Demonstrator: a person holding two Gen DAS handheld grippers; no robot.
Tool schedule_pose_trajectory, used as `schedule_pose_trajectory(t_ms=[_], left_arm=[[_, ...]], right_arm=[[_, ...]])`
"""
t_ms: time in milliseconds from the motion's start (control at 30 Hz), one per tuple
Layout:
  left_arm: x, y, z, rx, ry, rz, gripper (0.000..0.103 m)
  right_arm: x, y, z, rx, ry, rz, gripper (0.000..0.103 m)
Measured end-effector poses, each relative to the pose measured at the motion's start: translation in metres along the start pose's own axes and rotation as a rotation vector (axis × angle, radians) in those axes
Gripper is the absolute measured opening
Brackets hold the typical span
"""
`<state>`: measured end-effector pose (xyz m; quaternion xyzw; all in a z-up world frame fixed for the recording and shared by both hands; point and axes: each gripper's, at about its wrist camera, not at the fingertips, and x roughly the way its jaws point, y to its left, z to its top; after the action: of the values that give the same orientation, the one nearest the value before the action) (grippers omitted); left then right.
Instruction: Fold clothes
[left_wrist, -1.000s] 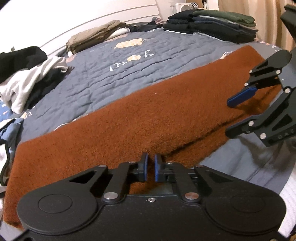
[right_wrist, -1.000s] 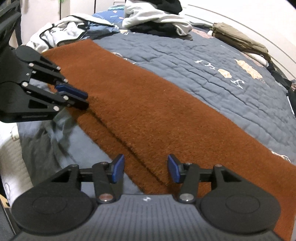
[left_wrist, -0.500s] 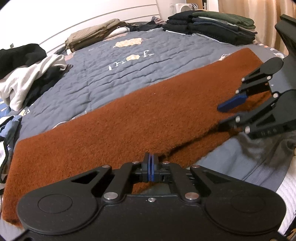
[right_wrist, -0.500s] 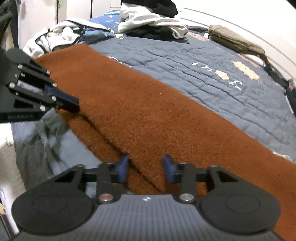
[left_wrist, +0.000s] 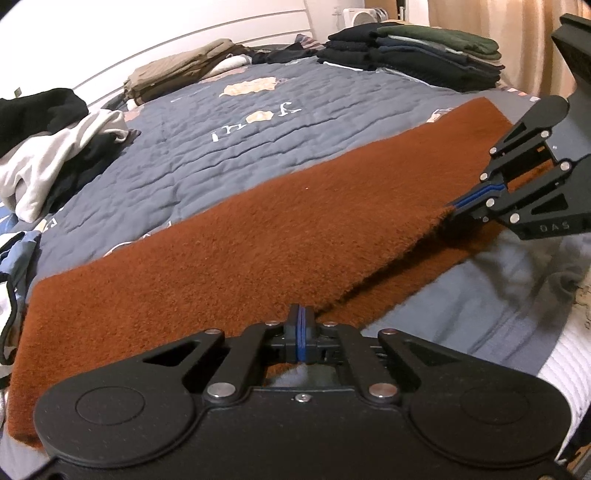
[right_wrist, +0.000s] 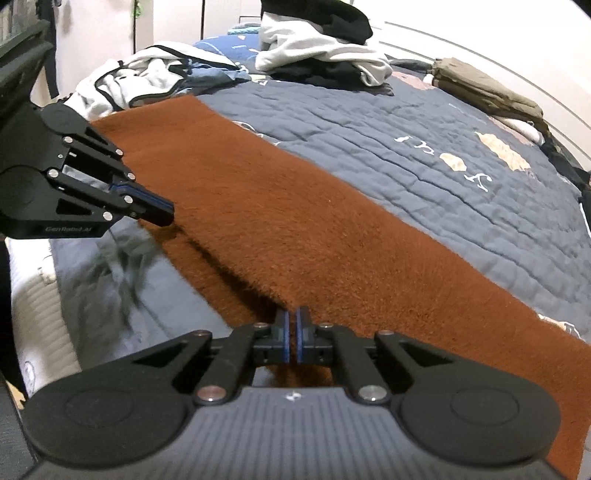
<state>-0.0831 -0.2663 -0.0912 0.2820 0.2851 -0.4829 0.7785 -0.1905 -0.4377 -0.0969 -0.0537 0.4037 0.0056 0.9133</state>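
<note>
right hand-held gripper (right_wrist: 291, 332) now pinching (lifted) rust cloth (right_wrist: 314, 221)

Item: one rust-brown fleece garment (left_wrist: 229, 243), deep-pile, plain, no visible print. It lies spread as a long band along the near edge of the bed, over the grey-blue quilt (left_wrist: 207, 147). Far long edge lies flat on the quilt. Near long edge is raised off the bed at two points and sags between them, casting a shadow on a lower brown layer (right_wrist: 221, 295) beneath.
</note>
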Motion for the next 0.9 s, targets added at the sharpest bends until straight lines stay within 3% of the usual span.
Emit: schedule_pose_trajectory(t_ms=[167,333,467,500,600,633,767,900], left_arm=[[-0.007,-0.006,-0.003,0.054,-0.045,0.033,0.001],[0.005,-0.024,-0.007,0.192,-0.023,0.11,0.003],[0.015,-0.031,-0.01,0.248,-0.006,0.137,0.006],[0.015,-0.031,-0.01,0.256,-0.01,0.139,0.012],[0.013,-0.034,-0.012,0.295,-0.033,0.151,0.044],[0.013,-0.036,-0.014,0.318,-0.042,0.157,0.049],[0.017,-0.039,-0.016,0.356,-0.046,0.178,0.049],[0.024,-0.036,-0.011,0.317,-0.039,0.174,0.036]], right_arm=[[-0.006,0.0,0.0,-0.002,-0.002,0.016,0.003],[-0.006,-0.002,0.0,0.006,-0.005,0.022,0.003],[-0.006,-0.004,-0.001,0.016,-0.008,0.024,0.003],[-0.005,-0.004,-0.001,0.019,-0.009,0.024,0.003],[-0.005,-0.006,-0.001,0.026,-0.011,0.028,0.003],[-0.005,-0.006,-0.001,0.027,-0.011,0.029,0.003],[-0.005,-0.006,-0.001,0.033,-0.011,0.03,0.003],[-0.004,-0.007,0.0,0.037,-0.012,0.029,0.003]])
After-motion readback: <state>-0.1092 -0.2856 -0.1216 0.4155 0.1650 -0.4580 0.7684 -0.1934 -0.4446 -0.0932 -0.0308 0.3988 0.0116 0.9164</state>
